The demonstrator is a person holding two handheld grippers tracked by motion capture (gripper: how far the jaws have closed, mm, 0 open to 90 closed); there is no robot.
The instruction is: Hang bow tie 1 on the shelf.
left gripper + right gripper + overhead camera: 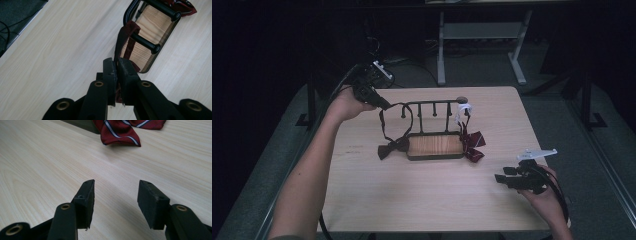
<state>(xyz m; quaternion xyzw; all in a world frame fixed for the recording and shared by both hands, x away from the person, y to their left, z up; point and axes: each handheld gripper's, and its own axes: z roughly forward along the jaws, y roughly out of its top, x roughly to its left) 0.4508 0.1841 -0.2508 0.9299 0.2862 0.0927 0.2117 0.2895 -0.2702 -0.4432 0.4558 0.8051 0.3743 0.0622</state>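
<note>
A black rack point(432, 103) with several pegs and a wooden base point(434, 146) stands mid-table. A dark bow tie point(392, 147) lies at the base's left end, and its strap point(383, 125) rises in a loop to the leftmost peg point(146, 44). My left gripper point(384, 106) is shut on that strap point(122, 37) just left of the rack, with the band pinched between the pads point(116, 62). A red striped bow tie point(472, 145) with a white strap point(463, 110) hangs at the rack's right end. My right gripper point(499, 175) hovers open at the table's right front, pointing toward the striped bow tie point(120, 131); its jaws point(116, 187) hold nothing.
The light wooden table point(412, 200) has bare surface in front of the rack. Its right edge lies close to my right hand. Grey floor surrounds it, and a white desk frame point(482, 30) stands behind in the dark.
</note>
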